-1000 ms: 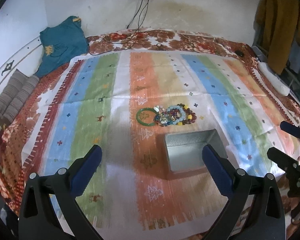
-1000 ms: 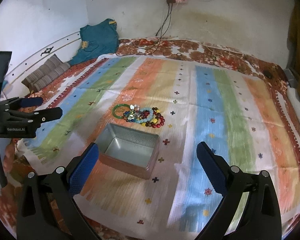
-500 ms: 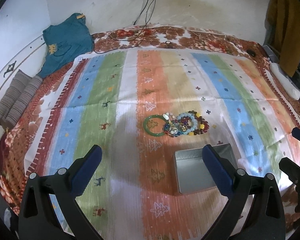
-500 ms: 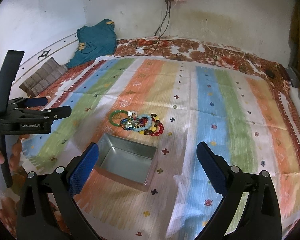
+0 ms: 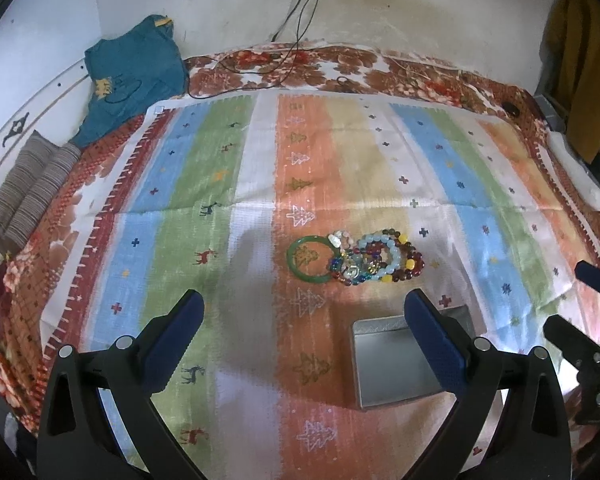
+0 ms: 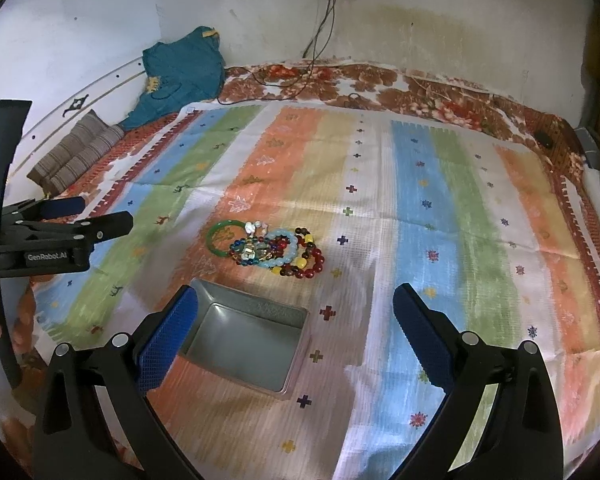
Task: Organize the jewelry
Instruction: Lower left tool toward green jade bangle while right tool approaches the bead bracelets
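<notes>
A pile of bead bracelets (image 5: 374, 258) with a green bangle (image 5: 306, 258) at its left lies on the striped cloth (image 5: 180, 208); it also shows in the right wrist view (image 6: 278, 250). An empty grey metal box (image 5: 392, 360) sits just in front of the pile, also in the right wrist view (image 6: 246, 340). My left gripper (image 5: 306, 338) is open and empty, held above the cloth short of the pile. My right gripper (image 6: 294, 334) is open and empty, above the box. Each gripper shows at the edge of the other's view.
The cloth covers a floral bedspread (image 5: 340, 68). A teal garment (image 5: 132, 76) and striped cushion (image 5: 24, 196) lie at the far left. Cables (image 5: 300, 20) hang from a wall socket. A mustard garment (image 5: 584, 52) hangs at right.
Both grippers have drawn back and tilted, so the bracelets and the box sit lower and nearer in the views. Nothing was taken hold of; the jewelry and box have not moved.
</notes>
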Demonstrator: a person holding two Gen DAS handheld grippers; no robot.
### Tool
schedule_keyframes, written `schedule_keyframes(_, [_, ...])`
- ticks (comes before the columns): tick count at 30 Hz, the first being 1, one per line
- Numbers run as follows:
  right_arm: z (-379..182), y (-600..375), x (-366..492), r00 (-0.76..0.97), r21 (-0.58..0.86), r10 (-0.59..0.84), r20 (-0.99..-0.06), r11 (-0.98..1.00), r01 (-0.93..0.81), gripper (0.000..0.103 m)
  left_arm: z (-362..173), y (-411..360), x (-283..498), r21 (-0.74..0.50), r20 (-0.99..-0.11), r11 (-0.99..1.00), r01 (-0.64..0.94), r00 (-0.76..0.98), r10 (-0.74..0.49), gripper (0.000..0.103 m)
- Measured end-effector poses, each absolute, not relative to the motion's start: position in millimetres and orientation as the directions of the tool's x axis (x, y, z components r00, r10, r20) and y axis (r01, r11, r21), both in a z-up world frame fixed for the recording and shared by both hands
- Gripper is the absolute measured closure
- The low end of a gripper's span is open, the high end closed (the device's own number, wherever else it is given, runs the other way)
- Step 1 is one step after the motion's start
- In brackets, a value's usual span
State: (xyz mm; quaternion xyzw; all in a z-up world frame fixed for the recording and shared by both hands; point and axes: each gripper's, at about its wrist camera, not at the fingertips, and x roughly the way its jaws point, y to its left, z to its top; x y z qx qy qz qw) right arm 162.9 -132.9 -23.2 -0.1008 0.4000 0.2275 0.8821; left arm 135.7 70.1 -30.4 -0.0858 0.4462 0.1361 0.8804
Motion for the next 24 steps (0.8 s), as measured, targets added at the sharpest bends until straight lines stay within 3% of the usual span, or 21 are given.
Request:
schedule_keyframes(8, [-30, -125, 180, 0.558, 0.003, 0.314, -0.768, 0.874, -0.487, 0.004, -41, 86, 154, -0.069, -0.835, 0.938, -0.339, 0.534, 0.132, 0.005])
schedule_keyframes(24, [-59, -112, 227, 0.5, 0.011, 0.271, -0.822, 0.887, -0.462, 0.004, -57, 97, 192, 0.003, -0.865, 0.93, -0.367, 0.466, 0.187, 0.005])
